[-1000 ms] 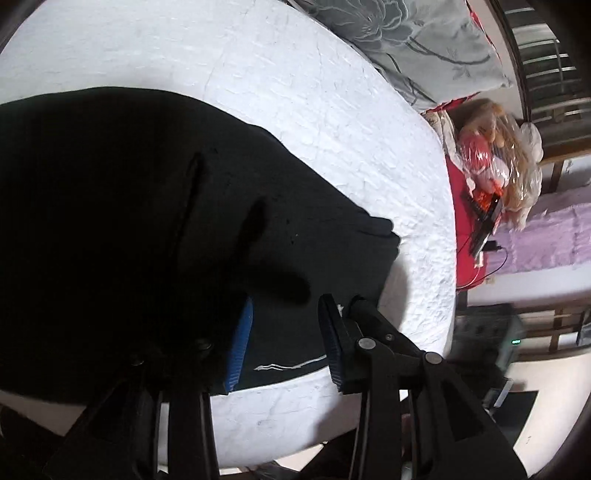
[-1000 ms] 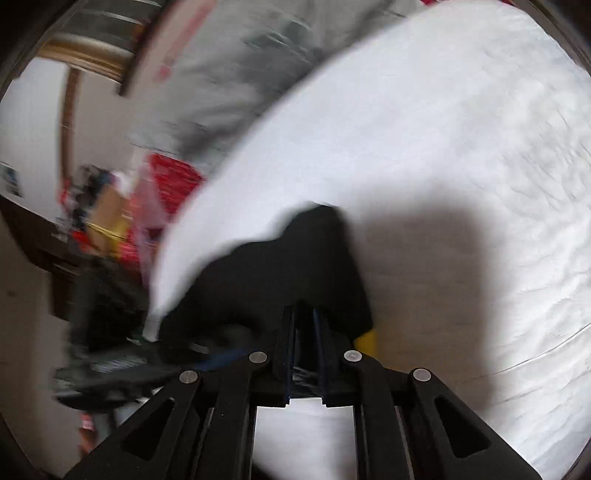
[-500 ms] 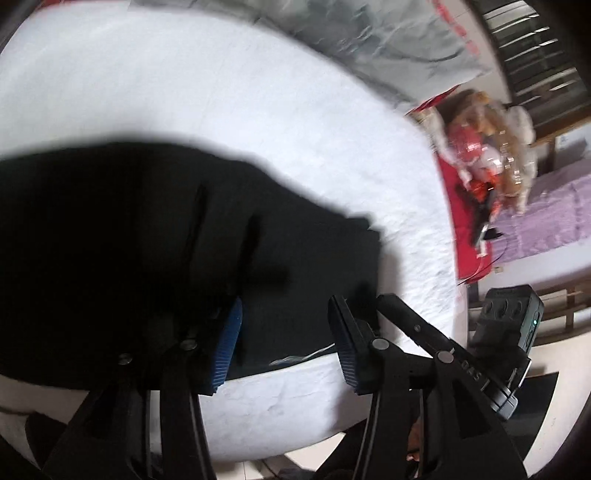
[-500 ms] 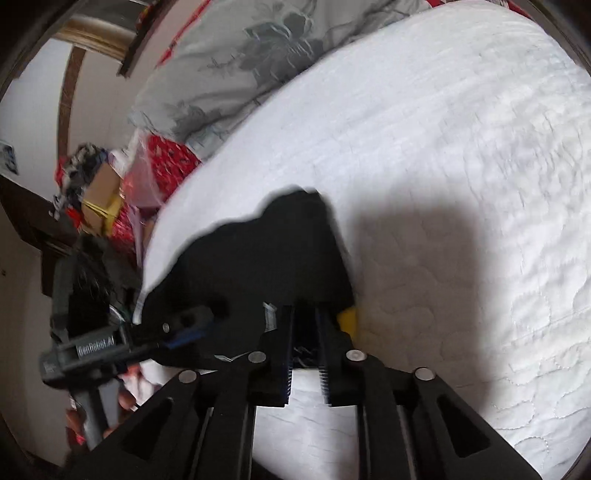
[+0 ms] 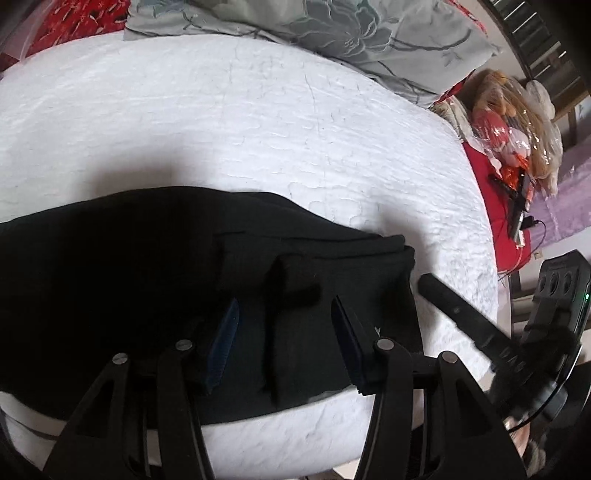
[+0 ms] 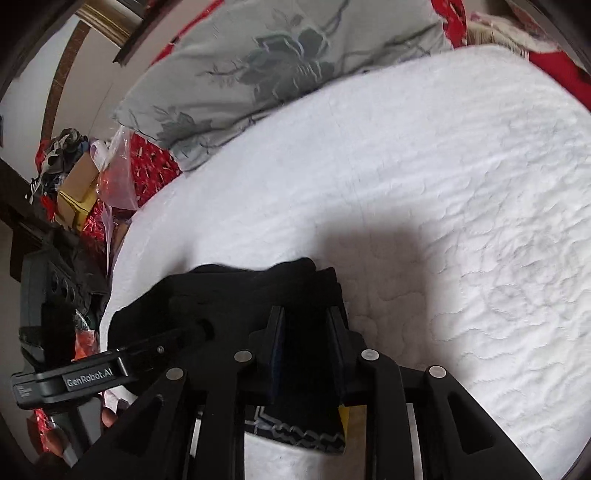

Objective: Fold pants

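Pants, black, are seen lying as a layered bundle near the front edge of a bed covered by a white quilted bedspread. Several stacked layers can be made out at the bundle's right-hand end in the left wrist view, so at least one fold is judged to be done. How many folds remain cannot be told, though the bundle is still fairly long from left to right, and a further fold is thought likely.

The left tool is held over the cloth with its jaws set wide apart, and nothing is gripped between them. The right tool is seen with its jaws partly apart, standing on either side of the pants' end; whether the cloth is actually pinched cannot be told. A patterned hem edge and a yellow tag show just below it.

A grey floral pillow rests at the far side of the bed. No container belonging to the task is visible. Off the bed, a clear plastic bag is seen holding red and orange items, and a cardboard box sits among clutter; its contents cannot be made out.
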A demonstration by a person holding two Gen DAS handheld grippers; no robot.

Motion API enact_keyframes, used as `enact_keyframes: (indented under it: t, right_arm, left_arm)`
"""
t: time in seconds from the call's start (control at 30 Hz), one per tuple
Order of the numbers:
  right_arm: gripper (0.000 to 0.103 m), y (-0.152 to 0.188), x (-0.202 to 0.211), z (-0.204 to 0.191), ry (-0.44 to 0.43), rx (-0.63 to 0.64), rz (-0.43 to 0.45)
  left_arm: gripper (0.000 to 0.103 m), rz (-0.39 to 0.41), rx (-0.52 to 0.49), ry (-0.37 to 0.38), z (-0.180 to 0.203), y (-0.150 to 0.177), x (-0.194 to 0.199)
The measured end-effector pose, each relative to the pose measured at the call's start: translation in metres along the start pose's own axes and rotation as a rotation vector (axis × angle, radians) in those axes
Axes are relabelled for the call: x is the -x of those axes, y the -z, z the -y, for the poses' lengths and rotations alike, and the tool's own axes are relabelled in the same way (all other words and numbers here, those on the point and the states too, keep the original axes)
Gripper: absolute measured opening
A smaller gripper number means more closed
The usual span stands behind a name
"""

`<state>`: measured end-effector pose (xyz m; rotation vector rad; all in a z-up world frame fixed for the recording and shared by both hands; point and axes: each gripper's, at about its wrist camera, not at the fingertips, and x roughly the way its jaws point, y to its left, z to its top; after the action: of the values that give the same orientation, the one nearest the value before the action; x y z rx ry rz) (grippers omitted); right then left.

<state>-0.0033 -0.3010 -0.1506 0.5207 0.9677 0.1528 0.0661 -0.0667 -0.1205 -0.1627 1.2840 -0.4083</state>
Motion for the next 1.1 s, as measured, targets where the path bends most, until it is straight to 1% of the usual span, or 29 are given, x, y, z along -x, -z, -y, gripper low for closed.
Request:
enact_keyframes:
  t: [0.1,0.17,0.2,0.27,0.3,0.33,0.37,0.43,0.47,0.53,0.6,0.67,0.7,0.73,0.83,0.93,1.0,1.1]
  right_arm:
    - [0.032,0.003,0.014,-0.012,-0.028,-0.003,0.011]
    - [0.038,0.006,0.015,-0.029,-0.039,0.021,-0.004]
    - [0.041,0.008,0.014,-0.039,-0.042,0.036,-0.013]
    - [0.044,0.014,0.009,-0.066,-0.050,0.079,-0.031]
    - [0.048,0.017,0.004,-0.080,-0.052,0.102,-0.043]
    - [0.055,0.021,-0.001,-0.094,-0.048,0.129,-0.057]
    - [0.059,0.027,-0.007,-0.110,-0.048,0.160,-0.068]
    - [0.061,0.039,-0.019,-0.144,-0.055,0.238,-0.087]
    - [0.062,0.045,-0.026,-0.159,-0.053,0.274,-0.098]
    - [0.066,0.060,-0.040,-0.188,-0.059,0.344,-0.119]
    - [0.066,0.077,-0.052,-0.216,-0.066,0.419,-0.137]
    - [0.067,0.092,-0.064,-0.242,-0.072,0.490,-0.147]
    - [0.067,0.100,-0.071,-0.257,-0.078,0.528,-0.149]
    - [0.068,0.104,-0.074,-0.263,-0.079,0.548,-0.150]
    - [0.069,0.119,-0.088,-0.291,-0.074,0.619,-0.145]
    - [0.072,0.132,-0.100,-0.310,-0.055,0.653,-0.139]
    - [0.073,0.141,-0.105,-0.317,-0.018,0.670,-0.109]
    - [0.077,0.148,-0.111,-0.327,0.008,0.673,-0.075]
  left_arm:
    - [0.051,0.014,0.015,-0.013,-0.026,0.001,0.022]
    - [0.051,0.023,0.029,-0.023,-0.044,-0.001,0.036]
    - [0.051,0.030,0.032,-0.037,-0.052,-0.004,0.043]
    - [0.051,0.053,0.036,-0.083,-0.085,-0.003,0.067]
    - [0.051,0.062,0.042,-0.100,-0.102,-0.004,0.076]
    - [0.051,0.065,0.052,-0.106,-0.115,-0.005,0.083]
    - [0.051,0.065,0.073,-0.105,-0.135,-0.007,0.091]
    - [0.051,0.055,0.116,-0.098,-0.166,-0.011,0.099]
    - [0.051,0.047,0.146,-0.080,-0.185,-0.012,0.102]
    - [0.051,0.033,0.193,-0.053,-0.211,-0.015,0.106]
    - [0.051,0.002,0.224,-0.015,-0.230,-0.022,0.101]
    - [0.051,-0.039,0.250,0.038,-0.244,-0.028,0.092]
    - [0.051,-0.058,0.258,0.061,-0.244,-0.035,0.085]
    - [0.051,-0.074,0.263,0.090,-0.247,-0.038,0.080]
    - [0.051,-0.110,0.242,0.136,-0.248,-0.047,0.071]
    - [0.051,-0.134,0.209,0.145,-0.253,-0.048,0.072]
    - [0.052,-0.166,0.171,0.142,-0.251,-0.052,0.066]
    - [0.052,-0.202,0.116,0.129,-0.245,-0.058,0.057]
